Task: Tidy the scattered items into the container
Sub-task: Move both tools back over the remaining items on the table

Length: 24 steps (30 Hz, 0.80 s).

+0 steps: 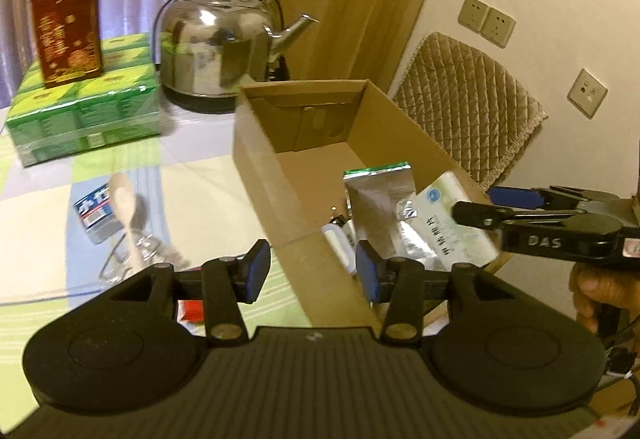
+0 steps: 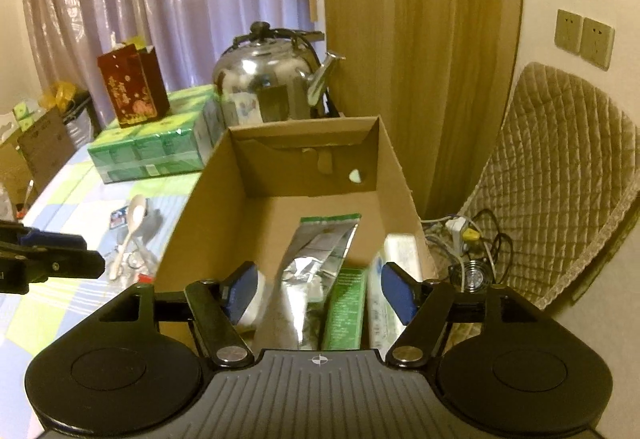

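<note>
Spoon (image 1: 127, 211), pale and light, lies on the desk (image 1: 192, 183) left of the box (image 1: 264, 143), its handle resting over a clear glass piece. It looks stiff and smooth, likely slippery; the narrow handle seems the best hold. Left tongs (image 1: 312, 263) hover wide and empty beside the box. Right tongs (image 2: 320, 293) gape wide over a foil bag (image 2: 316, 259) inside it.

Cardboard box (image 2: 208, 207) on the table (image 1: 192, 175), holding a foil pouch (image 2: 312, 279) with a paper packet (image 2: 394, 251) to its right; kettle (image 1: 218, 43) behind the box; spoon (image 1: 126, 215) left of it; tissue packs (image 1: 84, 107) far left, a carton (image 1: 66, 35) standing on them
</note>
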Available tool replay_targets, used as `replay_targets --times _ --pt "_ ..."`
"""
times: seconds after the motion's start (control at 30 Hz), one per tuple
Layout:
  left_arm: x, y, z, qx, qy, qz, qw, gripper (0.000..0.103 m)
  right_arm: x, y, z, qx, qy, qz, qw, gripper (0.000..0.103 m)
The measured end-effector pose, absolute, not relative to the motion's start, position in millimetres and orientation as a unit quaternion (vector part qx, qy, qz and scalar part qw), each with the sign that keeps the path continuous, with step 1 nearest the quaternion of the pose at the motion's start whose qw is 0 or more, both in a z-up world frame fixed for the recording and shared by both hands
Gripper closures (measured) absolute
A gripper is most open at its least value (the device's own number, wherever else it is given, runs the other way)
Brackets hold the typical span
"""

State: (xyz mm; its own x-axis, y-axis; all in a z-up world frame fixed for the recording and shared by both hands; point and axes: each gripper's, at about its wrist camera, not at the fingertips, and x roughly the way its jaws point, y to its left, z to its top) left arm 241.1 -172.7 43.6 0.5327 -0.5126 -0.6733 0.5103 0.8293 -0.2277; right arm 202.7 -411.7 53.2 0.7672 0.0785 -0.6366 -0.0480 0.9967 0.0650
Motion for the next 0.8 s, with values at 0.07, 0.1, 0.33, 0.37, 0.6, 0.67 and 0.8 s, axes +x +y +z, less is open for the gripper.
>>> replay_targets --times 0.07,0.1,0.33,0.37,0.6,0.67,0.8 --pt "236.3 -161.3 43.8 -0.005 0.384 -0.285 0.878 0.061 196.9 -408.9 57.6 0.022 0.335 0.033 0.941 0.034" --pt "233.7 -155.6 43.7 -0.006 0.384 -0.282 0.879 0.061 194.5 -407.2 59.7 0.023 0.333 0.034 0.942 0.034" --pt "217.3 -113.1 41.2 -0.010 0.388 -0.251 0.887 0.061 175.5 -382.1 82.4 0.028 0.310 0.056 0.949 0.029" --pt "214.6 -106.7 41.0 -0.011 0.388 -0.246 0.888 0.061 172.9 -376.0 85.9 0.029 0.305 0.063 0.950 0.028" --pt "199.5 -56.1 39.5 -0.009 0.392 -0.205 0.897 0.059 155.1 -324.7 98.6 0.043 0.288 0.120 0.949 0.021" --pt "195.4 -41.7 39.9 -0.005 0.392 -0.192 0.900 0.059 151.3 -309.5 97.5 0.050 0.289 0.137 0.946 0.020" --pt "189.5 -13.7 41.4 -0.005 0.392 -0.171 0.904 0.057 145.2 -277.4 86.9 0.048 0.300 0.169 0.938 0.018"
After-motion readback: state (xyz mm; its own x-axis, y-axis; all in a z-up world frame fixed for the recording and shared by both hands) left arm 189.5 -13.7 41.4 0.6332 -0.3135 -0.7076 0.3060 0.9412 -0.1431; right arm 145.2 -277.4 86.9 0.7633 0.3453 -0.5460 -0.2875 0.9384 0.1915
